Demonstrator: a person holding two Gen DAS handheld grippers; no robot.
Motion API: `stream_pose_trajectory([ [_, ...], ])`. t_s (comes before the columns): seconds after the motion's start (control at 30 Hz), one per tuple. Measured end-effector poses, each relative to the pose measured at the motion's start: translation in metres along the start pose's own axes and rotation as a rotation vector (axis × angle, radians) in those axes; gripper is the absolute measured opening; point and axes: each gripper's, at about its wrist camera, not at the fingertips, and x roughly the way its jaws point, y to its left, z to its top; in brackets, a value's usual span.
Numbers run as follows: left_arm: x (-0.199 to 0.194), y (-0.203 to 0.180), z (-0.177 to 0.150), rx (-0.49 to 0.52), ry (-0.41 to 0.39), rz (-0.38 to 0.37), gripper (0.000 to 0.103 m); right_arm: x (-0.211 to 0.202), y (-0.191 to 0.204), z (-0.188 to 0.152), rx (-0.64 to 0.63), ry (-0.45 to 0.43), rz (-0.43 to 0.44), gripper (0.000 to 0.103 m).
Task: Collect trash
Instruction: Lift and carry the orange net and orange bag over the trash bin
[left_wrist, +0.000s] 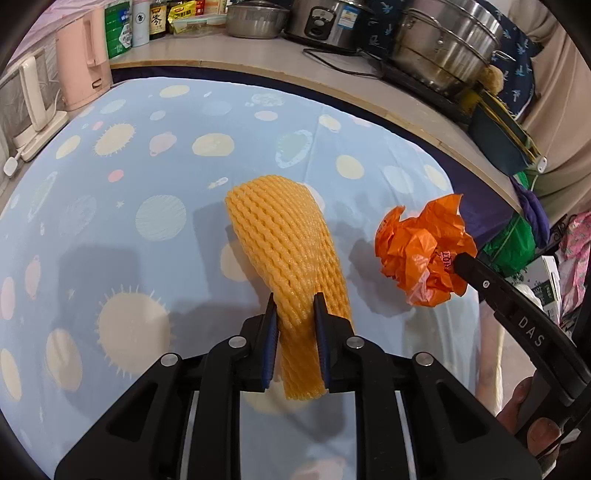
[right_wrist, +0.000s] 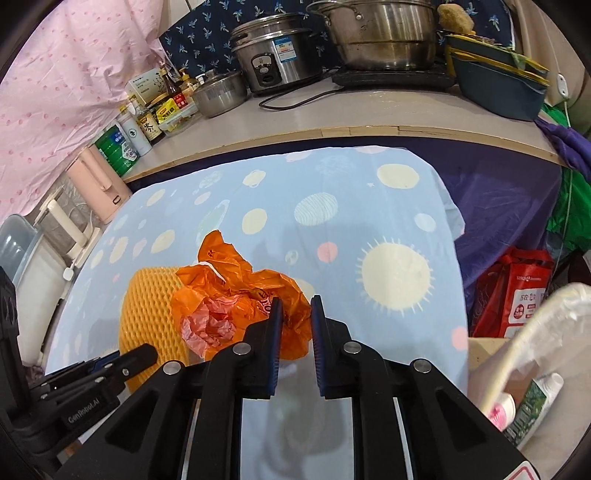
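A yellow foam fruit net (left_wrist: 284, 236) hangs lifted above the blue patterned cloth (left_wrist: 147, 184), and my left gripper (left_wrist: 295, 306) is shut on its lower end. To its right a crumpled orange plastic bag (left_wrist: 421, 251) is held up by my right gripper (left_wrist: 460, 264), which comes in from the lower right. In the right wrist view the orange bag (right_wrist: 229, 291) bulges left of my right gripper (right_wrist: 296, 306), with a fold pinched between the blue pads. Behind the bag are the foam net (right_wrist: 147, 306) and my left gripper (right_wrist: 144, 354).
A wooden-edged counter (right_wrist: 332, 122) behind the cloth carries a rice cooker (right_wrist: 273, 59), steel pots, bottles and a pink kettle (right_wrist: 96, 177). Right of the cloth stand a red shopping bag (right_wrist: 513, 291) and a blurred white rim (right_wrist: 535, 332) with bottles below it.
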Motion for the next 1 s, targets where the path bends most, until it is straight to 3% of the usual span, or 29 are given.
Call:
stream_pose_trajectory([
  [0.43, -0.072, -0.053, -0.05, 0.117, -0.046, -0.026, 0.017, -0.106, -0.029, -0.043, 0.034, -0.084, -0.03, 0.015],
  [1.0, -0.117, -0.124, -0.099, 0.27, -0.068, -0.076, 0.017, -0.204, -0.097, -0.084, 0.13, -0.192, -0.145, 0.015],
])
